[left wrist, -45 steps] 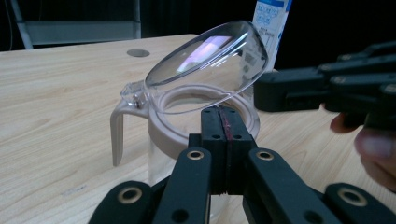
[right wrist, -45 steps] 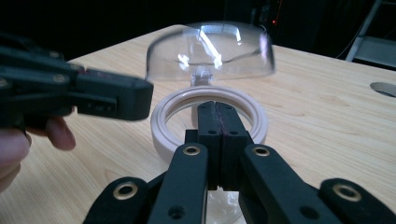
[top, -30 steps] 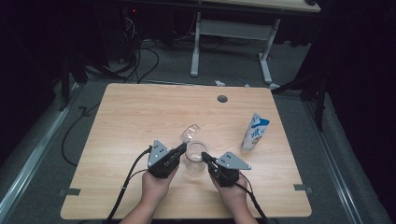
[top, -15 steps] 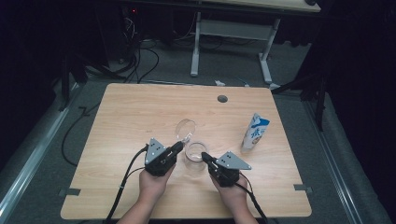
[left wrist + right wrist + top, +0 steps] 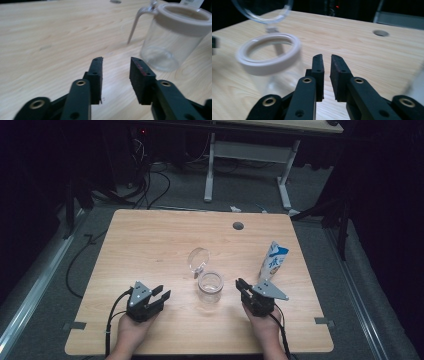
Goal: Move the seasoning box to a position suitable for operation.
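Note:
A clear glass jar with a white rim stands on the wooden table, its round clear lid hinged up behind it. My left gripper sits left of the jar, apart from it. In the left gripper view its jaws have just been opening and hold nothing, with the jar off to the right. My right gripper is just right of the jar. Its jaws have just been opening to a narrow gap, nothing between them, beside the jar and lid.
A blue and white milk carton stands upright at the right, behind my right gripper. A round cable hole sits near the table's far edge. Beyond the table is a dark floor with cables and a desk frame.
Both grippers have let go of the jar and drawn back from it, the left one farther to the left and toward the front edge. Both pairs of jaws have parted.

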{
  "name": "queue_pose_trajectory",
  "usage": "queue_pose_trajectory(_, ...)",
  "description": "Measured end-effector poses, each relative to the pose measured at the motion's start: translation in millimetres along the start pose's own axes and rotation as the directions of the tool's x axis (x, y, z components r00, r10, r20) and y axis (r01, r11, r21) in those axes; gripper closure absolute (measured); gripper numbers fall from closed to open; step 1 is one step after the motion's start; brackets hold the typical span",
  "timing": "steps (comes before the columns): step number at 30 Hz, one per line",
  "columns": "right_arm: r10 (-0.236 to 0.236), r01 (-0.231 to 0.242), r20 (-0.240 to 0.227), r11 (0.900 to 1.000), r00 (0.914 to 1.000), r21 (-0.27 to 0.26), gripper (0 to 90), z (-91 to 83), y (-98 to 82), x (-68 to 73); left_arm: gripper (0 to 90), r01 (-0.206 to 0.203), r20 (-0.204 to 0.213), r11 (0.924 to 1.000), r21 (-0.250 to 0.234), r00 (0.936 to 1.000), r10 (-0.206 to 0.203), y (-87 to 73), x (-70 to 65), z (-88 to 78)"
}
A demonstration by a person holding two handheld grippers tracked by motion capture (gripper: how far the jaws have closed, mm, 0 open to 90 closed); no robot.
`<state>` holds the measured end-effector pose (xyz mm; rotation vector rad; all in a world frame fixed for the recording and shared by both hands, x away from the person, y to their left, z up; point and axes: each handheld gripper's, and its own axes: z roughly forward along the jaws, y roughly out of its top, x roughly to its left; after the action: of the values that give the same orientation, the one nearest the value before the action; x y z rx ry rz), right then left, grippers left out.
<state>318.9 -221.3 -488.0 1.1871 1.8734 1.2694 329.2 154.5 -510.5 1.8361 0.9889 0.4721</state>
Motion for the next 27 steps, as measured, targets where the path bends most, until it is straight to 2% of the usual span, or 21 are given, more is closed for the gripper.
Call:
queue_pose_trajectory(1, 0.0, 0.0, 0.0, 1.0, 1.0, 0.0, 80.7, 0.0, 0.0, 0.0, 58.4, 0.0, 0.0, 1.0, 0.0, 1.0, 0.0, 0.0, 0.0, 0.0)
queue_pose_trajectory(3, 0.018, -0.018, 0.03, 1.0, 0.9994, 0.007, 76.7, -1.9, -3.3, -7.9, 56.6, 0.0, -0.008, 1.0, 0.001, 1.0, 0.0, -3.9, 5.1, -6.1)
queue_pose_trajectory(4, 0.039, -0.04, 0.063, 0.999, 0.9972, 0.013, 71.4, -3.4, -6.7, -14.4, 53.4, -0.008, -0.012, 1.0, -0.001, 0.9999, 0.007, -7.9, 7.7, -10.4)
queue_pose_trajectory(5, 0.039, -0.04, 0.063, 0.999, 0.9972, 0.013, 71.4, -3.4, -6.7, -14.4, 51.9, -0.008, -0.012, 1.0, -0.001, 0.9999, 0.007, -7.9, 7.7, -10.4)
queue_pose_trajectory(6, 0.048, -0.051, 0.104, 0.998, 0.9935, 0.026, 68.3, -3.8, -11.6, -21.2, 50.4, -0.031, -0.009, 0.9995, -0.004, 0.9995, 0.031, -12.9, 7.9, -13.2)
queue_pose_trajectory(7, 0.048, -0.051, 0.104, 0.998, 0.9935, 0.026, 68.3, -3.8, -11.6, -21.2, 49.7, -0.031, -0.009, 0.9995, -0.004, 0.9995, 0.031, -12.9, 7.9, -13.2)
queue_pose_trajectory(8, 0.047, -0.055, 0.139, 0.997, 0.9891, 0.049, 63.2, -1.2, -15.5, -25.6, 49.2, -0.058, 0.002, 0.9983, -0.006, 0.9983, 0.058, -17.7, 8.2, -15.9)
queue_pose_trajectory(11, 0.078, -0.093, 0.188, 0.993, 0.9792, 0.073, 59.3, 1.9, -20.9, -32.5, 48.8, -0.026, 0.047, 0.9995, -0.016, 0.9985, 0.026, -19.5, 13.9, -20.1)
queue_pose_trajectory(12, 0.073, -0.091, 0.207, 0.992, 0.9757, 0.082, 57.2, 2.5, -21.5, -33.9, 48.7, -0.01, 0.071, 0.9997, -0.022, 0.9974, 0.012, -19.7, 16.4, -21.8)
queue_pose_trajectory(13, 0.073, -0.091, 0.207, 0.992, 0.9757, 0.082, 57.2, 2.5, -21.5, -33.9, 48.7, -0.01, 0.071, 0.9997, -0.022, 0.9974, 0.012, -19.7, 16.4, -21.8)
queue_pose_trajectory(14, 0.056, -0.086, 0.253, 0.991, 0.9658, 0.107, 54.8, 3.5, -20.6, -36.3, 48.7, -0.014, 0.08, 0.9994, -0.031, 0.9966, 0.017, -20.6, 18.4, -23.3)
queue_pose_trajectory(15, 0.062, -0.095, 0.269, 0.989, 0.9612, 0.111, 53.3, 3.8, -19.1, -38.2, 48.8, -0.014, 0.08, 0.9994, -0.031, 0.9966, 0.017, -20.6, 18.4, -23.3)
queue_pose_trajectory(16, 0.069, -0.105, 0.284, 0.988, 0.9563, 0.112, 52.5, 3.4, -16.9, -40.2, 48.7, -0.042, 0.068, 0.9986, -0.032, 0.9967, 0.044, -21.4, 18.6, -22.9)
queue_pose_trajectory(17, 0.069, -0.105, 0.284, 0.988, 0.9563, 0.112, 52.5, 3.4, -16.9, -40.2, 48.7, -0.042, 0.068, 0.9986, -0.032, 0.9967, 0.044, -21.4, 18.6, -22.9)
queue_pose_trajectory(18, 0.079, -0.119, 0.323, 0.988, 0.9431, 0.104, 50.3, 2.5, -11.4, -43.1, 48.8, -0.042, 0.069, 0.9986, -0.033, 0.9967, 0.044, -22.0, 19.0, -21.9)
queue_pose_trajectory(19, 0.079, -0.119, 0.323, 0.988, 0.9431, 0.104, 50.3, 2.5, -11.4, -43.1, 48.8, -0.042, 0.069, 0.9986, -0.033, 0.9967, 0.044, -22.0, 19.0, -21.9)
queue_pose_trajectory(21, 0.096, -0.137, 0.374, 0.987, 0.9226, 0.083, 44.8, 0.4, -6.4, -44.9, 48.7, -0.036, 0.084, 0.9988, -0.034, 0.9957, 0.039, -22.4, 17.7, -22.8)
queue_pose_trajectory(22, 0.109, -0.143, 0.395, 0.988, 0.9125, 0.06, 41.5, -1.8, -1.9, -47.7, 48.6, -0.054, 0.084, 0.9978, -0.038, 0.9949, 0.057, -22.7, 12.6, -23.6)
queue_pose_trajectory(23, 0.115, -0.146, 0.401, 0.988, 0.9089, 0.048, 37.9, -2.2, 0.5, -49.1, 48.1, -0.054, 0.084, 0.9978, -0.038, 0.9949, 0.057, -22.7, 12.6, -23.6)
queue_pose_trajectory(24, 0.124, -0.154, 0.407, 0.987, 0.905, 0.041, 34.0, -1.7, 3.3, -50.2, 47.5, -0.077, 0.086, 0.9964, -0.036, 0.9931, 0.08, -22.1, 6.5, -23.1)
queue_pose_trajectory(27, 0.117, -0.148, 0.399, 0.988, 0.9093, 0.047, 29.2, 2.7, 9.0, -52.8, 47.4, -0.1, 0.084, 0.9945, -0.032, 0.9913, 0.102, -21.4, 1.5, -22.0)
